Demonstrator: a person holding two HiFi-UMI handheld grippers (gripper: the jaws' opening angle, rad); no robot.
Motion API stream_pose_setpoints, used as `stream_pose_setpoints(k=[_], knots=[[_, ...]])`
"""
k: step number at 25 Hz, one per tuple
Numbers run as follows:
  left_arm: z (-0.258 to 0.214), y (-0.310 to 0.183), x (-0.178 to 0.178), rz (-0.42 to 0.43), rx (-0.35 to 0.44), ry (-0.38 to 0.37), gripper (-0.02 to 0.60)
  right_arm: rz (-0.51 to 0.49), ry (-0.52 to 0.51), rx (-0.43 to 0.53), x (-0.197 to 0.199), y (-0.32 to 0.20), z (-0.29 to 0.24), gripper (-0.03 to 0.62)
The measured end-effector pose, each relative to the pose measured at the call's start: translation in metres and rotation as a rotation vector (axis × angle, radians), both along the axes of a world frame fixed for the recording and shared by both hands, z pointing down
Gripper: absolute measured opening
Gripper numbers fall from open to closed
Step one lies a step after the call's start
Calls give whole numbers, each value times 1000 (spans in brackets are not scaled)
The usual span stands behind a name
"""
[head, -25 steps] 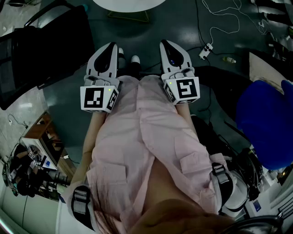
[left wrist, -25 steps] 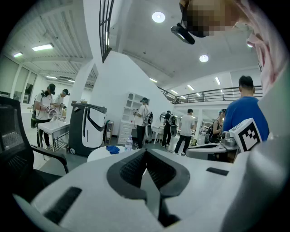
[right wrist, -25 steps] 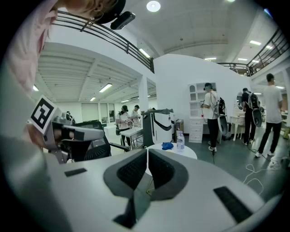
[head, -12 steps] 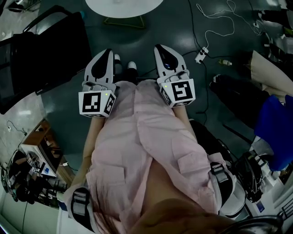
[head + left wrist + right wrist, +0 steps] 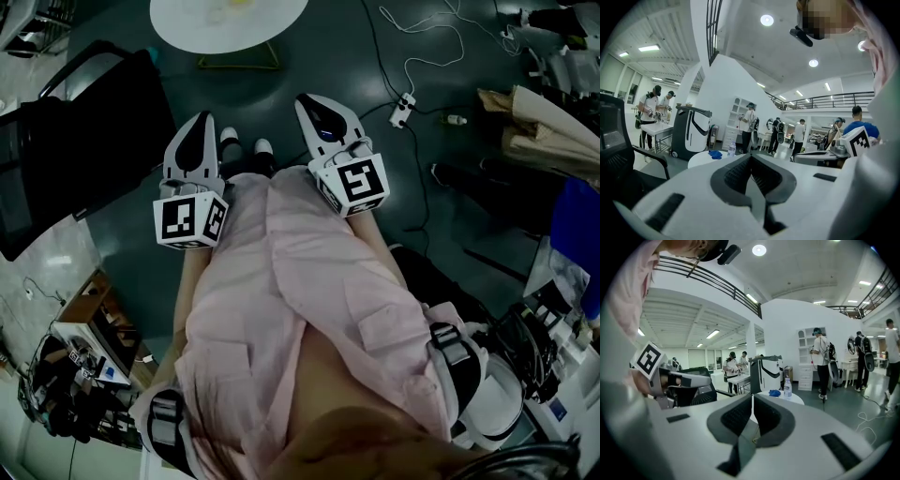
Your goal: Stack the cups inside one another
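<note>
The left gripper [image 5: 197, 124] and right gripper [image 5: 312, 103] sit mid-frame in front of the person's shirt [image 5: 281, 281], each with its jaws pressed together on nothing. No cups can be made out. The white table [image 5: 187, 33] at the top edge is well apart, its small items too blurred to name. Arriving there with the jaws unopened would likely knock a cup over.

Table [image 5: 187, 28] beyond left gripper [image 5: 201, 122] and right gripper [image 5: 307, 101]; chair [image 5: 84, 141] at left.

No words or numbers are legible; the cube [image 5: 190, 220] on the left hand-held gripper [image 5: 200, 120] shows only a square marker.
</note>
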State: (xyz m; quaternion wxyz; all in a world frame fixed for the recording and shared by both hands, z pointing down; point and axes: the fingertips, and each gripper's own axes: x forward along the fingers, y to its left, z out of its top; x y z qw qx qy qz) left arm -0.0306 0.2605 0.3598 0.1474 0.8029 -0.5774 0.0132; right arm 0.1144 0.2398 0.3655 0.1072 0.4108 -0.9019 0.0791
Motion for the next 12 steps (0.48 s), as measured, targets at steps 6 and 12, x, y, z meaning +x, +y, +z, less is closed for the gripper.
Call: stream_pose_setpoints(k=[6,12], knots=[[1,-3,10,46,13,-20,15,30,-16,9,7,1,1,34],[0,-4,13,80,17,-20,15,65,-14,13,11,4,-1,34]])
